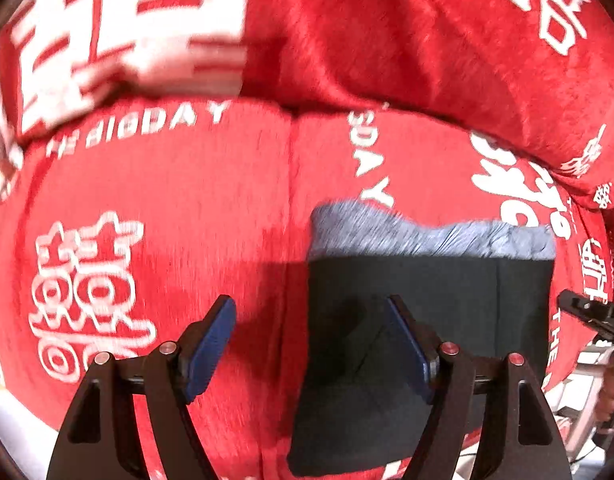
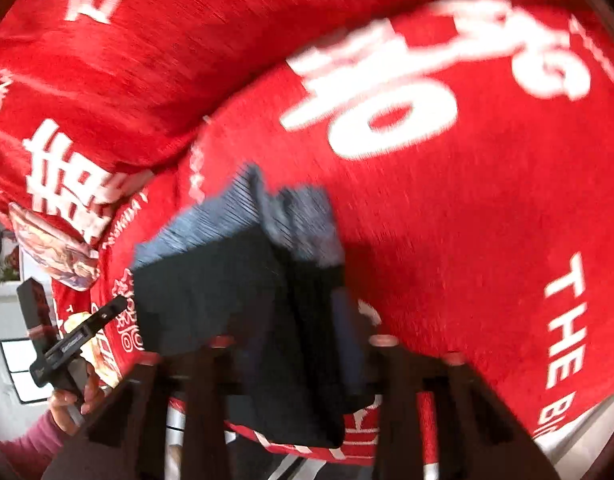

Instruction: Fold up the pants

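Left gripper (image 1: 309, 344): I read its jaws as standing wide apart with nothing between the blue pads (image 1: 211, 344). It points down at the bed, straddling the left edge of the folded pants (image 1: 427, 308); its right finger hangs over the dark cloth, its left finger over bare red blanket (image 1: 167, 200).

Right gripper (image 2: 307, 344): the view is blurred. Its jaws stand narrow, and a dark fold of the pants (image 2: 211, 292) runs up between the fingers. I cannot tell for certain whether the pads press on that cloth.

Position of the pants: they lie as a compact dark rectangle on the blanket, with a grey band (image 1: 427, 236) exposed along the far edge. In the left wrist view the stack sits at lower right, directly under and ahead of the left gripper. In the right wrist view it sits just ahead of the fingers, close to the near edge of the bed.

Clearance: open blanket extends to the left of the pants and beyond their far edge, up to a red pillow (image 1: 387, 40) lying across the far side. At the near edge, the blanket drops away. In the right wrist view a hand (image 2: 73, 400) in a pink sleeve (image 2: 31, 444) holds the other gripper at lower left.
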Motion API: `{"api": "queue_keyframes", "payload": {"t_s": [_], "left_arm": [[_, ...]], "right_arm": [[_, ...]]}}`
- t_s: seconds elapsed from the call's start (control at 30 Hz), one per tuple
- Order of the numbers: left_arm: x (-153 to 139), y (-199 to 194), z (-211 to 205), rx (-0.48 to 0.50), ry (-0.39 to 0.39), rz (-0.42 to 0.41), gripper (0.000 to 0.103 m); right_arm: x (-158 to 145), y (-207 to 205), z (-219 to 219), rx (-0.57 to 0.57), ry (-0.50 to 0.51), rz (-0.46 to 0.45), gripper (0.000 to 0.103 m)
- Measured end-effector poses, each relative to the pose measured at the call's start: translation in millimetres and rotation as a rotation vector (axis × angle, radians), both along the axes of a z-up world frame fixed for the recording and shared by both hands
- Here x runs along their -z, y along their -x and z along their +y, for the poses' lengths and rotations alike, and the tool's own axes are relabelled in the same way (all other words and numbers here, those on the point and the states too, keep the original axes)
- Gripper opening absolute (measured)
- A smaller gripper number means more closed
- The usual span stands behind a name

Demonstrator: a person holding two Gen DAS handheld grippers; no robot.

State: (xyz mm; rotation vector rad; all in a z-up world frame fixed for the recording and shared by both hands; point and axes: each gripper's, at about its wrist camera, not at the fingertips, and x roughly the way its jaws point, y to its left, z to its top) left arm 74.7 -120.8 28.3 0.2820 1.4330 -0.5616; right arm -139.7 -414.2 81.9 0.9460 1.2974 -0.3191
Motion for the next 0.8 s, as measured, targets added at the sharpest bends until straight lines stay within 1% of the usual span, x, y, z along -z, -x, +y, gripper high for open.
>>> {"api": "queue_keyframes", "payload": {"t_s": [0.07, 0.13, 0.2, 0.27, 0.3, 0.33, 0.37, 0.43, 0.5, 0.6, 0.63, 0.77, 0.8], "left_arm": [[-5, -1, -10, 0.042, 0.011, -0.03, 0.077], [-1, -1, -26, 0.061, 0.022, -0.038, 0.077], [7, 1, -38, 0.065, 0.024, -0.035, 0.077], [21, 5, -43, 0.07, -0.027, -0.047, 0.077], [28, 5, -43, 0.068, -0.04, -0.041, 0.077], [36, 5, -44, 0.062, -0.037, -0.026, 0.079], [41, 5, -43, 0.054, -0.039, -0.022, 0.086], [44, 2, -39, 0.047, -0.042, -0.022, 0.09], [41, 2, -38, 0.053, -0.053, -0.019, 0.09], [37, 10, -42, 0.082, -0.105, -0.04, 0.09], [34, 13, -43, 0.085, -0.121, -0.043, 0.09], [27, 22, -44, 0.081, -0.168, -0.035, 0.09], [25, 25, -44, 0.079, -0.18, -0.033, 0.09]], "right_arm": [[-18, -15, 4, -0.011, 0.025, -0.058, 0.019], [-22, -27, 7, -0.04, 0.037, -0.074, 0.019], [-15, -44, 14, -0.07, 0.046, -0.058, 0.019], [-2, -51, 18, -0.09, 0.06, -0.007, 0.019], [5, -49, 17, -0.096, 0.07, 0.015, 0.017], [10, -47, 16, -0.102, 0.08, 0.029, 0.015], [17, -46, 16, -0.111, 0.095, 0.037, 0.014], [19, -44, 14, -0.104, 0.097, 0.03, 0.01], [16, -40, 12, -0.097, 0.091, 0.03, 0.01], [11, -33, 10, -0.112, 0.129, 0.077, 0.017], [10, -30, 8, -0.111, 0.126, 0.083, 0.017], [3, -10, -2, -0.062, 0.065, 0.089, 0.017], [1, -6, -3, -0.061, 0.063, 0.093, 0.018]]}}
